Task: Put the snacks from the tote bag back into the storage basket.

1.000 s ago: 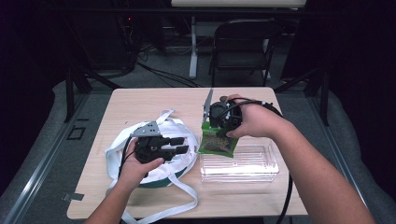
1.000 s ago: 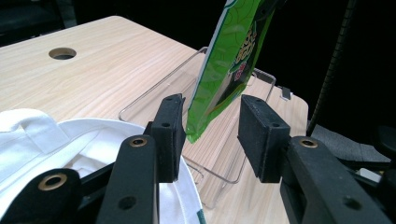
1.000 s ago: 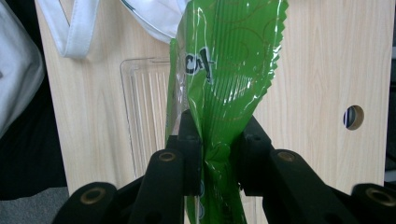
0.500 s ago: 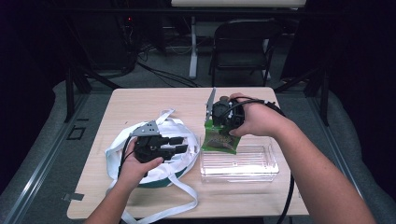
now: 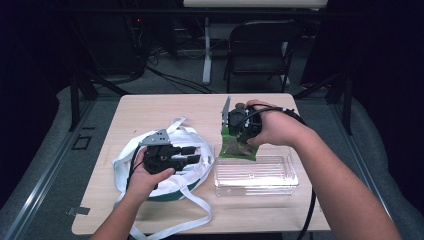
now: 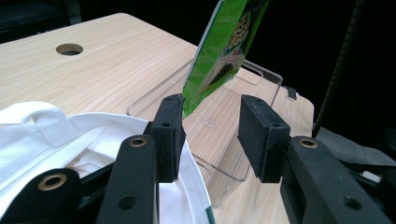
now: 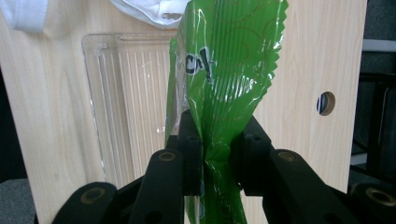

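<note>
Pinching the green packet [image 7: 224, 93], the right gripper [image 5: 239, 131] held it up over the clear tray's [image 5: 290, 176] far left corner, while the left gripper [image 5: 192, 156], jaws partly open and empty, rested on the white bag [image 5: 125, 162].

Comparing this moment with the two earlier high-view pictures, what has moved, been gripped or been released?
Nothing visibly changed. The right gripper stays shut on the green packet, held above the near edge of the clear tray. The left gripper stays at the white bag, its jaws apart. Both hands, the tray and the bag sit where they were on the table.
</note>
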A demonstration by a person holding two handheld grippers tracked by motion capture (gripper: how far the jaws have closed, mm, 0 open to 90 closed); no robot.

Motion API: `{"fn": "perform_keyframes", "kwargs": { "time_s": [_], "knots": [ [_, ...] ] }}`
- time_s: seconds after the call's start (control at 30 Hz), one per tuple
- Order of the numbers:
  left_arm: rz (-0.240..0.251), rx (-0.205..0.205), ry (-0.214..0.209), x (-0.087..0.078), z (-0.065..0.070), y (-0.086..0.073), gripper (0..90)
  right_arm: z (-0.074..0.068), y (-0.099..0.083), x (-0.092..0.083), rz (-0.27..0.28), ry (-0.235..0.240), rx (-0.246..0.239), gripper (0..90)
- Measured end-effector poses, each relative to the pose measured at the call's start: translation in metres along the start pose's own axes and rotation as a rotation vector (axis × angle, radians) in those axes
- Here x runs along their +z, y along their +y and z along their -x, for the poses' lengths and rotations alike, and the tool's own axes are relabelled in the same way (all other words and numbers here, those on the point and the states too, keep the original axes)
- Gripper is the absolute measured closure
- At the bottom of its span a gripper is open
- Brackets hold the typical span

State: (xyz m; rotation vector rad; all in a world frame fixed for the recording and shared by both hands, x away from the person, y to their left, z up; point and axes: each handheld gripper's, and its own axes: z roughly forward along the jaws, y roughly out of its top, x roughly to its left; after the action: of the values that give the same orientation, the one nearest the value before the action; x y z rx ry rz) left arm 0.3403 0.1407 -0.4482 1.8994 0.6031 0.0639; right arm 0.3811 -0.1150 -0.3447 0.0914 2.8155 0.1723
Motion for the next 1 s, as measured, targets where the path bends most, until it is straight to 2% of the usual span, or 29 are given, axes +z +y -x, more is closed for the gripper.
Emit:
{"fn": "perform_keyframes", "kwargs": {
  "time_s": [0.37, 0.47, 0.63, 0.77, 0.83, 1.0],
  "knots": [
    [-0.004, -0.005, 0.002, 0.0, -0.002, -0.001, 60.2, 0.0, 0.0, 0.013, -0.036, -0.038, -0.025, 74.4],
    [-0.005, -0.007, 0.005, 0.0, -0.002, -0.001, 60.1, 0.0, 0.0, 0.017, -0.024, -0.045, -0.025, 74.4],
    [-0.006, -0.009, 0.008, 0.0, -0.003, -0.002, 60.2, -0.002, 0.0, 0.026, -0.035, -0.056, -0.033, 74.4],
    [-0.009, -0.009, 0.008, 0.0, -0.004, -0.002, 60.2, -0.001, 0.001, 0.031, -0.051, -0.058, -0.043, 74.4],
    [-0.008, -0.009, 0.009, 0.0, -0.004, -0.002, 60.2, -0.001, 0.001, 0.033, -0.036, -0.054, -0.031, 74.4],
    [-0.009, -0.009, 0.013, 0.0, -0.005, -0.002, 60.2, -0.001, 0.0, 0.04, -0.035, -0.054, -0.028, 74.4]
  ]
}}
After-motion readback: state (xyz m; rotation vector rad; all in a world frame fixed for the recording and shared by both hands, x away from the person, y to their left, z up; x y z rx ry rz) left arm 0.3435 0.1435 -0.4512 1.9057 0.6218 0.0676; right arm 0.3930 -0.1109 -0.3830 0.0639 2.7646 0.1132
